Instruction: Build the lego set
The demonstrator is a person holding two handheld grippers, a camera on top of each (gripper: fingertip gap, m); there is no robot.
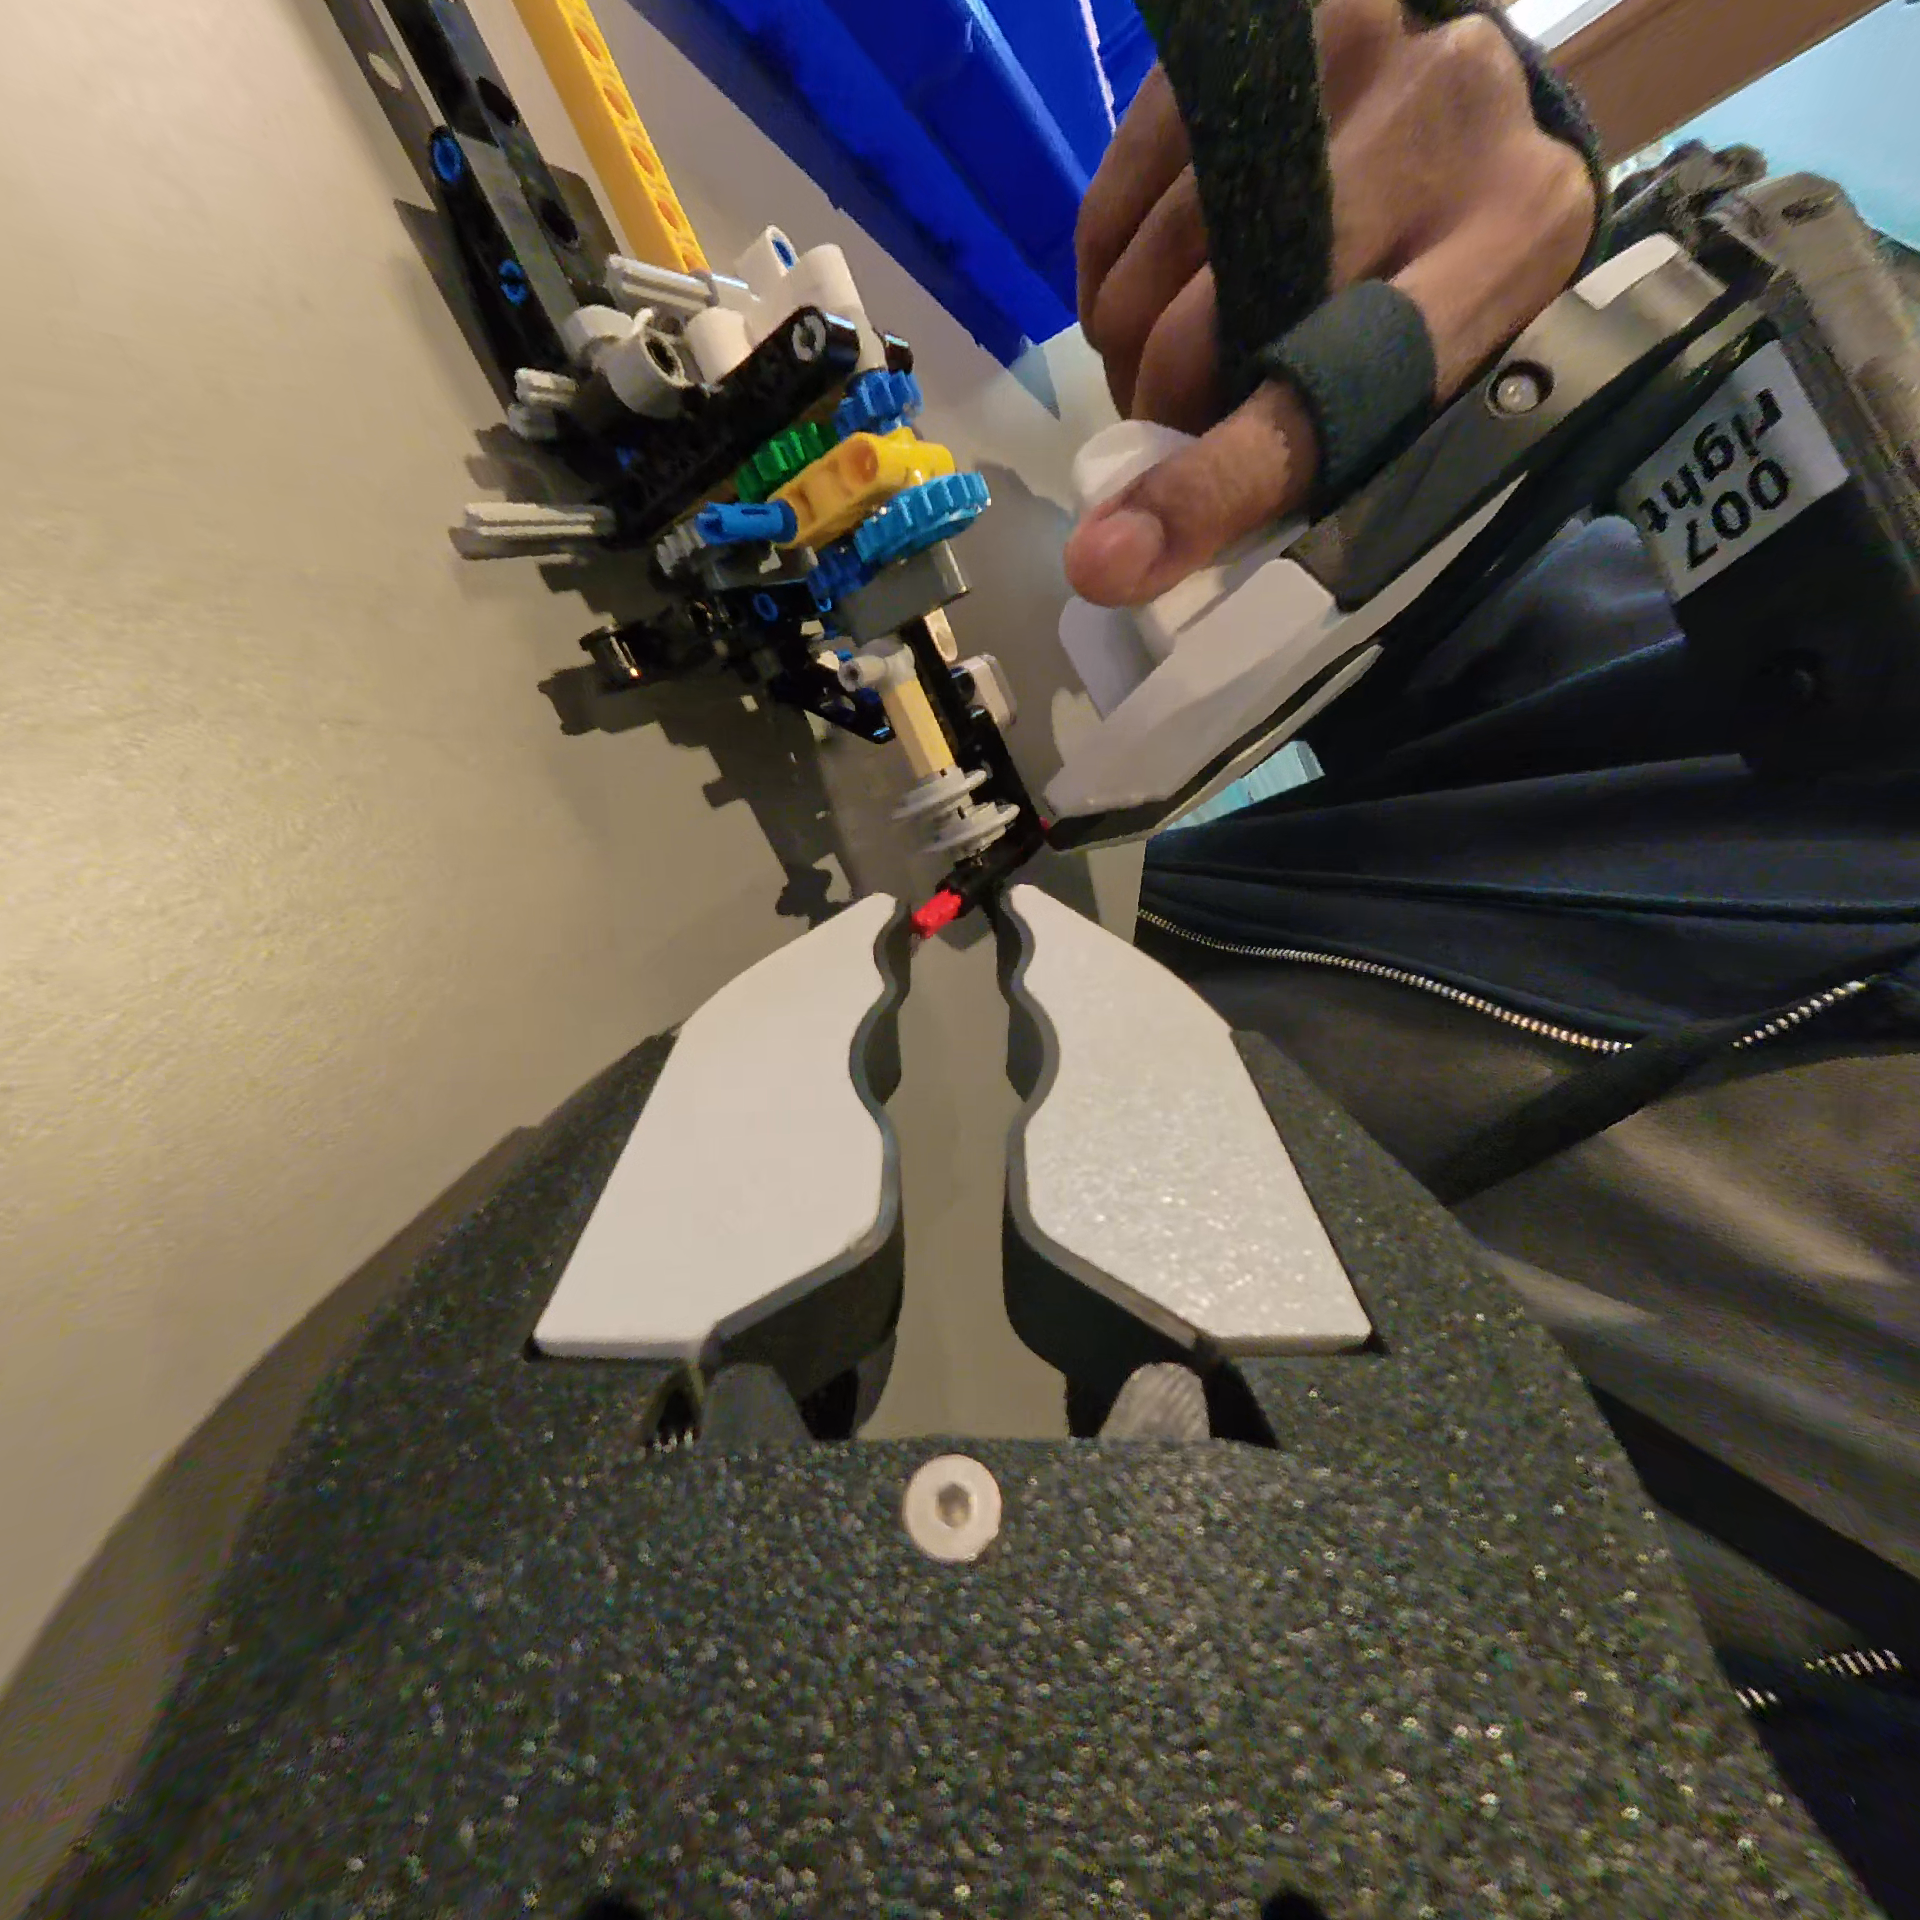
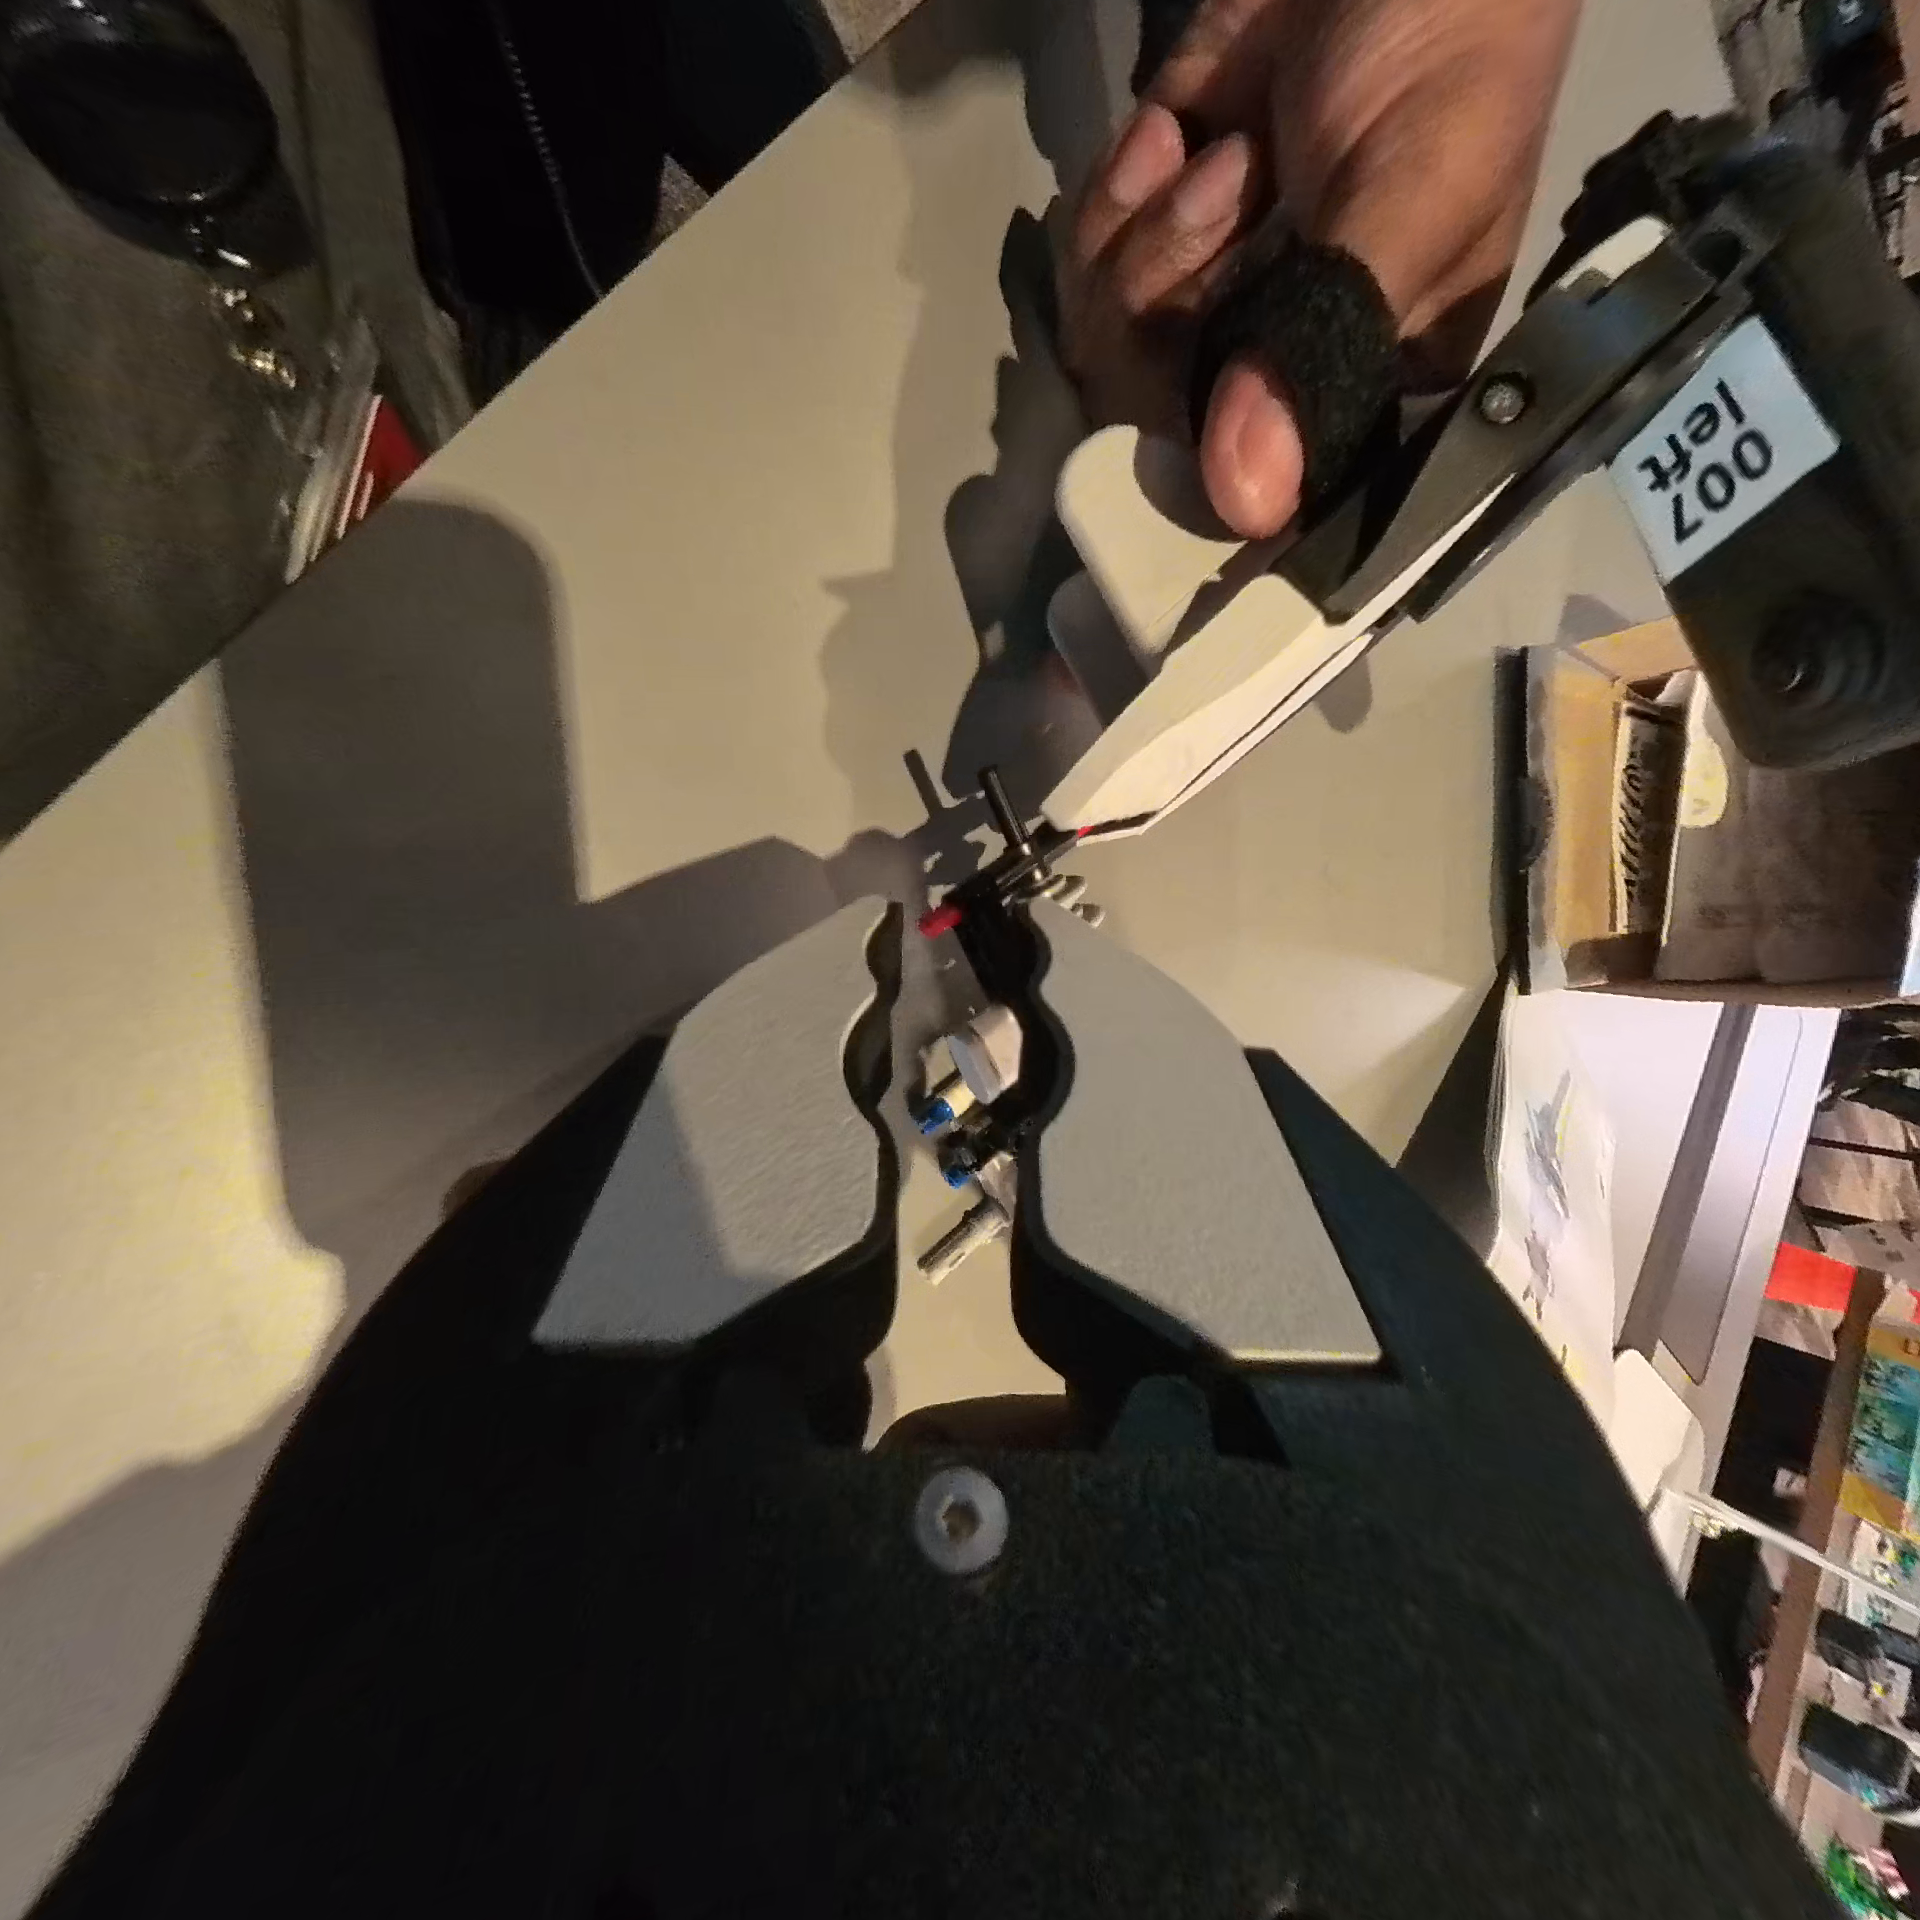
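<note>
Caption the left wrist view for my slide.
Left gripper closes in on a small red piece at the Lego assembly tip, right gripper alongside.

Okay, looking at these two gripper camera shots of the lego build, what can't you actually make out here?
- Left wrist view: whether the left gripper grips the red pin; too small at the jaws' tips.
- Right wrist view: most of the lego assembly, hidden behind the right gripper.
- Left wrist view: yellow beam, cut off by the top edge.
- Right wrist view: shelf items, blurred.
</note>
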